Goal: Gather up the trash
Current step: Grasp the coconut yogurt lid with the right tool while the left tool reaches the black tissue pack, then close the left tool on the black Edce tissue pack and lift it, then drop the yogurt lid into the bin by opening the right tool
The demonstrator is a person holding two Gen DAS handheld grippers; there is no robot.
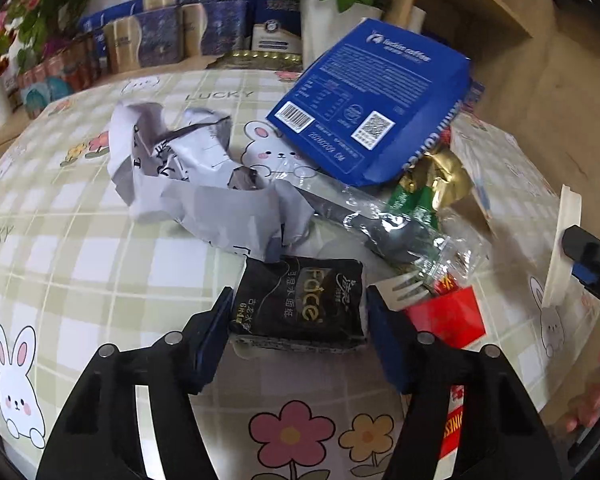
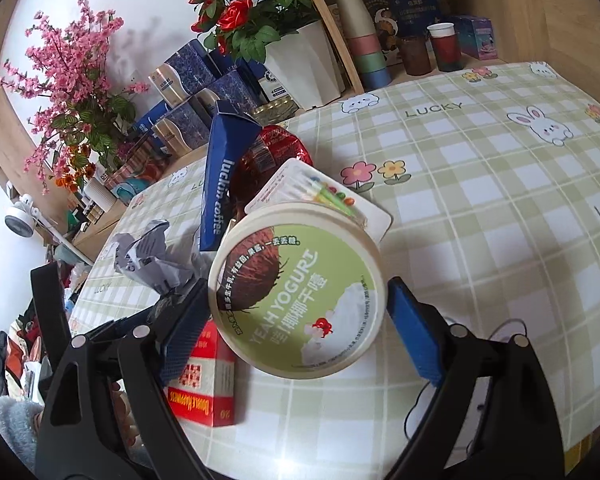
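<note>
Left wrist view: left tool (image 1: 298,312) is straddling the black tissue pack (image 1: 298,304) on the counter (image 1: 100,280), pads apparently touching; right tool (image 2: 300,312) is clasping the yogurt tub (image 2: 296,296), tilted up for removal.

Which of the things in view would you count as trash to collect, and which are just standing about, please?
Trash: black tissue pack, crumpled paper, blue coffee box, yogurt tub, red cigarette box, plastic fork.

Just standing about: potted roses, pink blossom branches, stacked cups.
</note>
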